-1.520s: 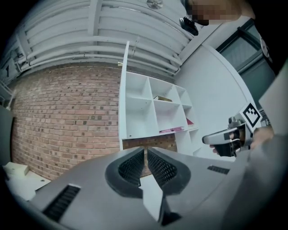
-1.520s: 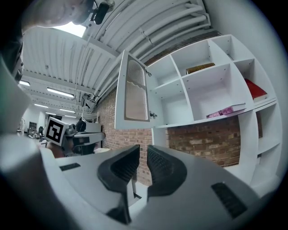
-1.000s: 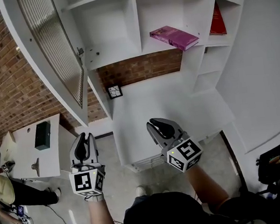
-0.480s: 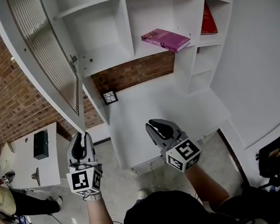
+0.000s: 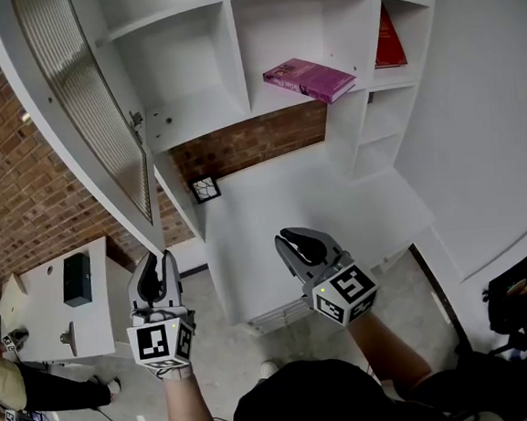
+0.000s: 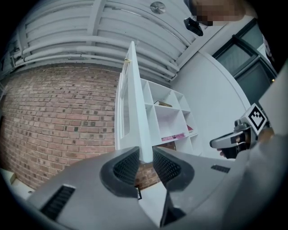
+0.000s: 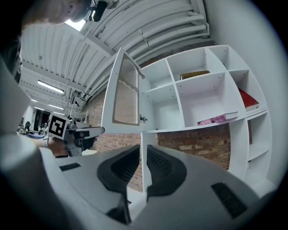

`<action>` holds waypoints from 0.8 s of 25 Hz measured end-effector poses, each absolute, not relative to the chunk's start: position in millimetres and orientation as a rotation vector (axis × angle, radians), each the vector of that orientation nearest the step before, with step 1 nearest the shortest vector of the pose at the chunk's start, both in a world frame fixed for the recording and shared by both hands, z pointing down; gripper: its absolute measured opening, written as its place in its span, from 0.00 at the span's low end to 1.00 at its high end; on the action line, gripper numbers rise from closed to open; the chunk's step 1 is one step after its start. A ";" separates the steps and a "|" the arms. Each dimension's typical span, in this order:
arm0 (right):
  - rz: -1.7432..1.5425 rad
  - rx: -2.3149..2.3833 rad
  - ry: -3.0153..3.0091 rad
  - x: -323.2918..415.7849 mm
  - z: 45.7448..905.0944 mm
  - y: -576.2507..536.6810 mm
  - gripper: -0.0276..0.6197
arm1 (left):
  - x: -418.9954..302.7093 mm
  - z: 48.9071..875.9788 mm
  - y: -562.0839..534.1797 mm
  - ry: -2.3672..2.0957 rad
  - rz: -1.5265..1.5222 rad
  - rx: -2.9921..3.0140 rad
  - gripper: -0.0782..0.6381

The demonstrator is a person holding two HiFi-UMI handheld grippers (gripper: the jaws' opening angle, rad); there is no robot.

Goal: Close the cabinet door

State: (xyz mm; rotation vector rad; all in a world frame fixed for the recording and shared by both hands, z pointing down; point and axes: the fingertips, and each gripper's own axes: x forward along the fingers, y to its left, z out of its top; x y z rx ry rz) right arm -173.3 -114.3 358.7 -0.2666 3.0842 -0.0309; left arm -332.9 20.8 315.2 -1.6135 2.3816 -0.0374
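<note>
Door (image 5: pixel 90 119) hangs wide open left of the shelves (image 5: pixel 196 64), its low corner sits between the parted jaws of my left claw (image 5: pixel 159 257), my right claw (image 5: pixel 289 239) is almost together and empty, and if I push before squeezing, the thin edge could slip out or bang.

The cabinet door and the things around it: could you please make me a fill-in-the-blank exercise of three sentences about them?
1. The cabinet door stands ____, swung out to the left.
2. The pink book lies flat on a ____.
3. The wall beside the door is built of ____.
Missing words: open; shelf; brick.
</note>
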 end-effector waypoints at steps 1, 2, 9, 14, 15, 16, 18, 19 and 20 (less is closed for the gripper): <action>-0.032 -0.267 3.084 -172.9 359.1 -115.3 0.12 | -331.3 315.3 18.6 2.374 -0.040 -1.617 0.22; -0.034 -0.268 3.083 -172.3 359.3 -116.5 0.12 | -329.4 315.3 16.3 2.368 -0.042 -1.620 0.22; -0.039 -0.290 3.080 -161.0 359.8 -128.4 0.12 | -318.5 315.1 -0.3 2.356 -0.042 -1.636 0.24; -0.038 -0.326 3.074 -141.1 359.6 -143.5 0.12 | -308.8 314.6 -12.8 2.362 -0.035 -1.631 0.24; -0.040 -0.334 3.073 -136.8 359.6 -146.8 0.12 | -307.3 314.4 -15.0 2.365 -0.037 -1.626 0.24; -0.043 -0.340 3.073 -132.4 359.8 -150.2 0.12 | -306.1 314.1 -17.1 2.369 -0.038 -1.620 0.24; -0.049 -0.349 3.074 -123.5 361.0 -157.0 0.12 | -304.3 313.7 -21.1 2.377 -0.032 -1.612 0.24; -0.052 -0.353 3.074 -118.8 362.1 -160.2 0.12 | -303.2 313.7 -23.4 2.380 -0.031 -1.610 0.24; -0.055 -0.356 3.075 -114.0 363.5 -163.0 0.12 | -301.8 313.8 -25.8 2.382 -0.036 -1.608 0.24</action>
